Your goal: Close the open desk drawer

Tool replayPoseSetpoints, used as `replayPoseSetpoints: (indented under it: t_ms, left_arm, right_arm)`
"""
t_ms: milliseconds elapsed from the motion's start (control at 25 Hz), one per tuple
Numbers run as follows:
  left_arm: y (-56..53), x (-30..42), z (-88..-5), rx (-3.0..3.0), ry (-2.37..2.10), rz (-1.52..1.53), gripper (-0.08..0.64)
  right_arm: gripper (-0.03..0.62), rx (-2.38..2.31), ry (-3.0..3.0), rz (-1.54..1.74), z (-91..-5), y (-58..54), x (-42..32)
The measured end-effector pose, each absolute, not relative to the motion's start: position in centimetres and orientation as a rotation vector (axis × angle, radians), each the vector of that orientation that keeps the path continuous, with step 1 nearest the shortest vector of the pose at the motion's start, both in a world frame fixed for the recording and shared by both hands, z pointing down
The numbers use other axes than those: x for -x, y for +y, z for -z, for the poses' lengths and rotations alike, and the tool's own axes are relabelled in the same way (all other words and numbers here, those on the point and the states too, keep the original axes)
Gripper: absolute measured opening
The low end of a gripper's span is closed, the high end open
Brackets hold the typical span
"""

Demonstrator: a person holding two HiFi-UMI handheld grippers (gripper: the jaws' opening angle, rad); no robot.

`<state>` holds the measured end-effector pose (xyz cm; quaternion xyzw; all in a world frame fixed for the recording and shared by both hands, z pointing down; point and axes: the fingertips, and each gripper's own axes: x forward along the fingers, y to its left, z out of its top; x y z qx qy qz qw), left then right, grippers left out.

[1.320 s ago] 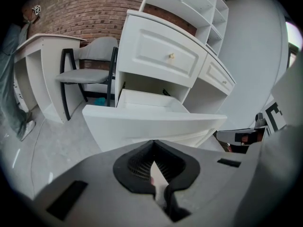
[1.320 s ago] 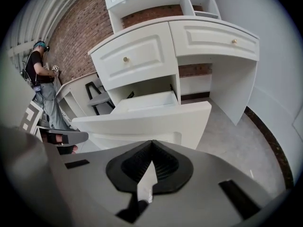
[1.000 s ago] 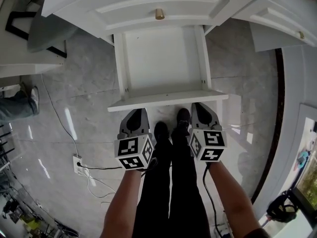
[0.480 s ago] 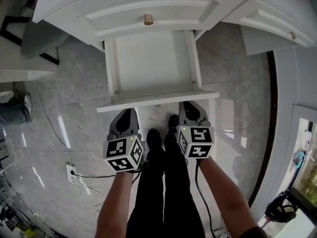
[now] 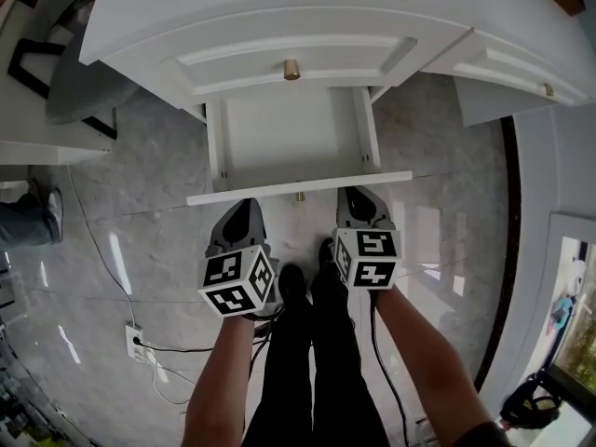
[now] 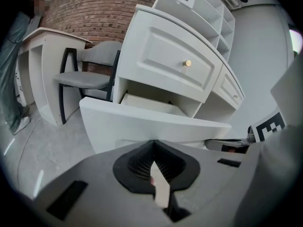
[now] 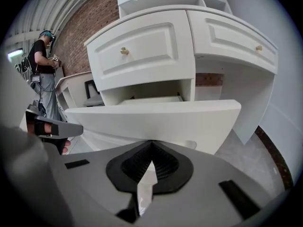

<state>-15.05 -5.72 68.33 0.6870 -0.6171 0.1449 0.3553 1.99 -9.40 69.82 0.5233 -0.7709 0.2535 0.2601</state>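
The open white drawer (image 5: 298, 187) sticks out of the white desk (image 5: 279, 7), below an upper drawer with a brass knob (image 5: 291, 69). Its inside looks empty. My left gripper (image 5: 246, 205) is shut, its tips against the left part of the drawer front (image 6: 142, 126). My right gripper (image 5: 358, 194) is shut too, tips on the right part of that front panel (image 7: 156, 119). Neither holds anything. The drawer's own small knob (image 5: 299, 196) shows between the two grippers.
A grey chair (image 5: 84, 73) stands left of the desk. A second knobbed drawer front (image 5: 548, 89) is at the right. On the marble floor lie a cable and socket (image 5: 135, 343). The person's legs (image 5: 312, 361) stand close below. Another person (image 7: 42, 74) stands far off.
The drawer has slid further into the desk, so less of its inside shows. Both shut grippers have moved forward with the front panel.
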Motion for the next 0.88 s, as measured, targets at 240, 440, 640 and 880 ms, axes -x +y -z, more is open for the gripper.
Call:
replayPoseSetpoints:
  t_ms: [240,440,640,880]
  left_arm:
    - [-8.3,15.4,-68.3,-1.777,-1.612,-0.343,0.009]
    - [-10.2,15.7,-68.3,-1.793,-1.623,-0.349,0.009]
    - [-12.1,16.0,-68.4,-1.818,-1.630,-0.365,0.009]
    - [-14.4,16.4,-68.3,-1.831,-1.645,-0.379,0.009]
  right_arm:
    - [0.005,-1.395,-2.091,-0.641,-69.8,-11.9,-1.5]
    - [0.005,-1.411,-2.101,-0.664,-69.7,-13.8,-1.3]
    - [0.005,-1.404,-2.119,-0.655,-69.8,-15.6,-0.7]
    - [0.005,-1.419,-2.134,-0.640,-69.7,-17.9,-0.1]
